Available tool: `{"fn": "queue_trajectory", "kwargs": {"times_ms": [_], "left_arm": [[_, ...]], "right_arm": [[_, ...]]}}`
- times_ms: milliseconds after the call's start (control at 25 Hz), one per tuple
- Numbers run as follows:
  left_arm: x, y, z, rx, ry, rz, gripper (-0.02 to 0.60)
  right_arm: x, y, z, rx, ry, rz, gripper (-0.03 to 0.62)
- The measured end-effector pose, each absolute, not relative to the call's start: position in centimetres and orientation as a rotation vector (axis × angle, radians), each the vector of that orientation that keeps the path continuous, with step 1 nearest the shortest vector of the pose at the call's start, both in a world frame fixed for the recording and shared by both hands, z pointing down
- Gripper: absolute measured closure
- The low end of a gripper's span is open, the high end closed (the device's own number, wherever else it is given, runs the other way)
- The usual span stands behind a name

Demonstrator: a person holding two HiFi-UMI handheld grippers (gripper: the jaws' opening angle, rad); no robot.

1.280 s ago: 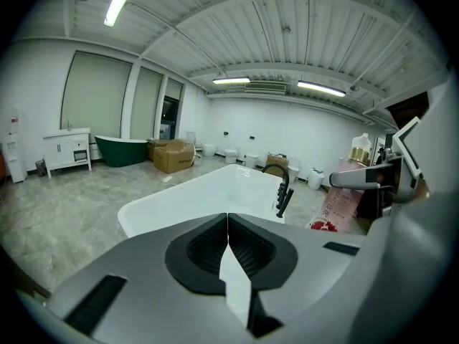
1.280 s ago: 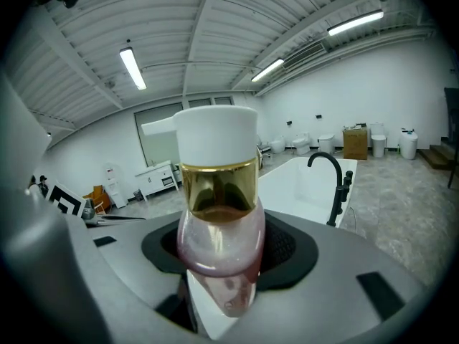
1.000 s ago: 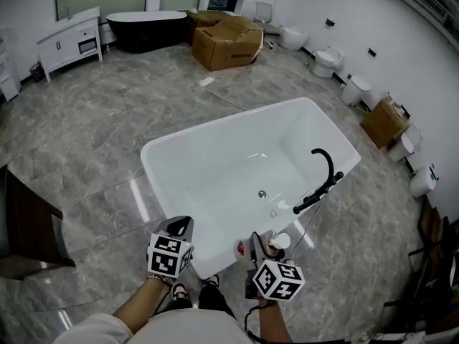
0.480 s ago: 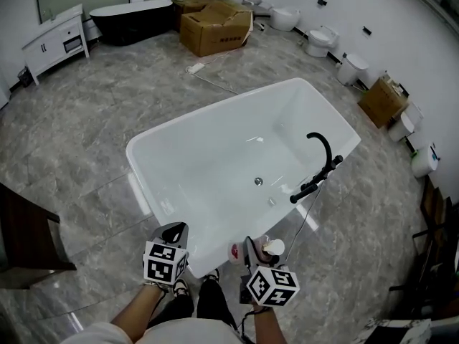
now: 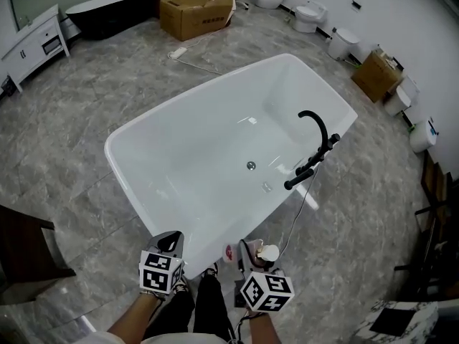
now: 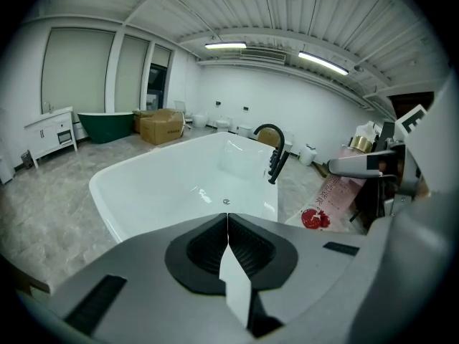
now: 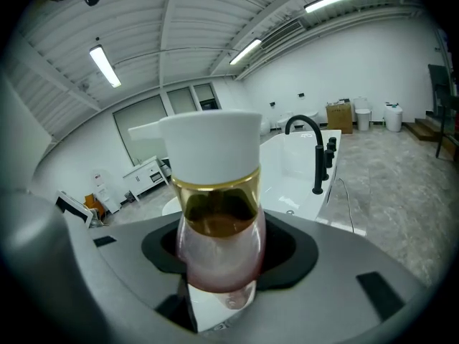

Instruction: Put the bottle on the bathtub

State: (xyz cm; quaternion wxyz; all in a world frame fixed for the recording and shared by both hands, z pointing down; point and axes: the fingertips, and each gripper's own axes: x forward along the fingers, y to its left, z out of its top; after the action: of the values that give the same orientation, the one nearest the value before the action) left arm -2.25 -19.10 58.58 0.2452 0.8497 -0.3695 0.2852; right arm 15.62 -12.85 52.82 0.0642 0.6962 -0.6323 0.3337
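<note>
The white bathtub (image 5: pixel 143 174) fills the middle of the head view, its near corner just ahead of both grippers. My right gripper (image 5: pixel 251 255) is shut on the bottle (image 5: pixel 267 251), held upright by the near rim. In the right gripper view the bottle (image 7: pixel 215 192) shows a white pump cap, a gold collar and a pink body, pinched between the jaws of that gripper (image 7: pixel 222 264). My left gripper (image 5: pixel 171 241) hangs beside the corner, shut and empty. Its jaws meet in the left gripper view (image 6: pixel 227 224), where the bathtub (image 6: pixel 143 185) and the bottle's pink label (image 6: pixel 331 199) show.
A black faucet (image 5: pixel 315 131) stands on the tub's right rim, a cable trailing from it to the floor. Cardboard boxes (image 5: pixel 197 9), a dark tub (image 5: pixel 100 13), a white cabinet (image 5: pixel 32 45) and toilets (image 5: pixel 310 13) line the far side. Dark wooden furniture (image 5: pixel 21 253) sits at left.
Both grippers have sunk lower near the tub's near corner, the bottle still in the right one. The head view has tipped, so the tub sits higher in the picture.
</note>
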Motion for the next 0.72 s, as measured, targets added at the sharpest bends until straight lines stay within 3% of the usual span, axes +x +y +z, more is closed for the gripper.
{"fn": "queue_trajectory", "kwargs": {"times_ms": [720], "left_arm": [[4.4,-22.5,61.8,2.409,-0.882,0.833,0.565]], "right_arm": [[22.0,-14.9,57.3,2.177,-1.801,0.976,0.364]]}}
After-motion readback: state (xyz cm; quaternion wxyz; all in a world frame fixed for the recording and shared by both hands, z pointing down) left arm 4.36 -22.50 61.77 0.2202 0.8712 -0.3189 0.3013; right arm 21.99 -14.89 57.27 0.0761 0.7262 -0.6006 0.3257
